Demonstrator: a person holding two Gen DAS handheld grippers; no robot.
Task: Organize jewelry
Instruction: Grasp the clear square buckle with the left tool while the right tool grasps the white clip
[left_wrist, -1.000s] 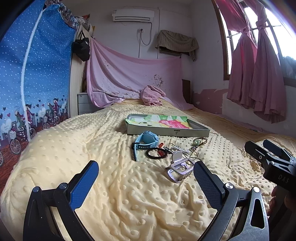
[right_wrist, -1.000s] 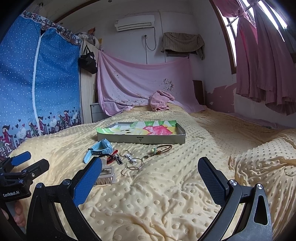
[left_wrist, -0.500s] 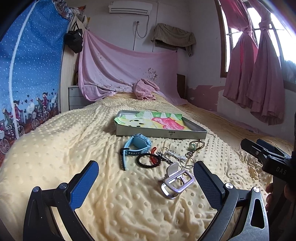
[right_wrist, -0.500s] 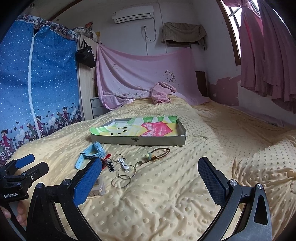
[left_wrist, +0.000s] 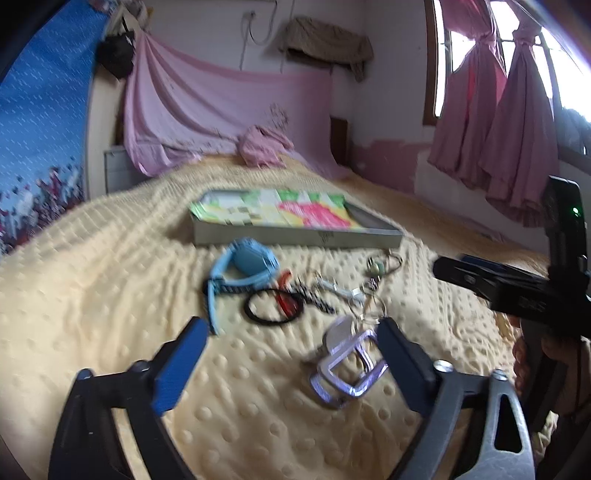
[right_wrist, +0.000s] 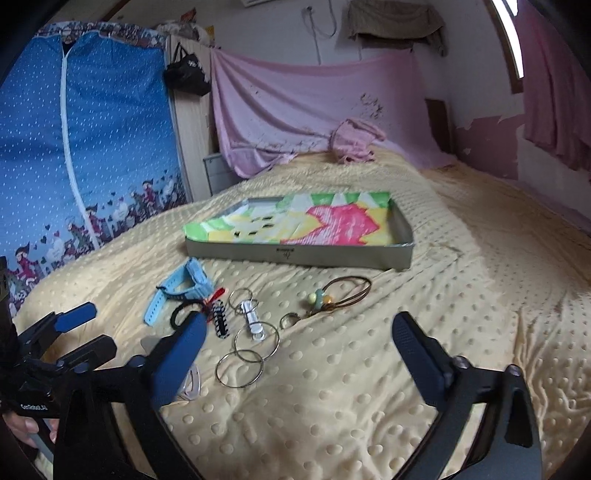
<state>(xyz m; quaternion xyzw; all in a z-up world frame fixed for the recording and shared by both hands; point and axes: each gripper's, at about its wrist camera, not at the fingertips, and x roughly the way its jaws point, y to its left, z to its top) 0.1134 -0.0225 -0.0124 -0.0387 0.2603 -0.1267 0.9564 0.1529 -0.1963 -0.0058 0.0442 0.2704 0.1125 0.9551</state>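
**Both tools part-open over the jewelry, nothing gripped**

The left tool (left_wrist: 291, 343) has its jaws well apart, recently narrowing, with nothing pressed between them. The silver-violet buckle piece (left_wrist: 347, 365) lies at lower centre of the left view, just inside the right-hand finger; contact cannot be confirmed because of blur. The right tool (right_wrist: 299, 336) is likewise part-open, its jaws also recently narrowing, and empty.

In the right view the metal rings (right_wrist: 251, 343) lie on the bed (right_wrist: 369, 387) between the fingers, toward the left one. Their chain runs away from the tool toward the upper frame. The brown cord with green bead (right_wrist: 332, 293) sits above centre, the blue watch (right_wrist: 181, 288) and black band (right_wrist: 184, 312) to the left.

Judgement: the left tool is nearer the buckle piece, the right nearer the rings.

The patterned tray (right_wrist: 295, 254) stands beyond the cluster, upper centre.

The left view is motion-blurred. The right tool's left finger hides part of the buckle piece in its own view.
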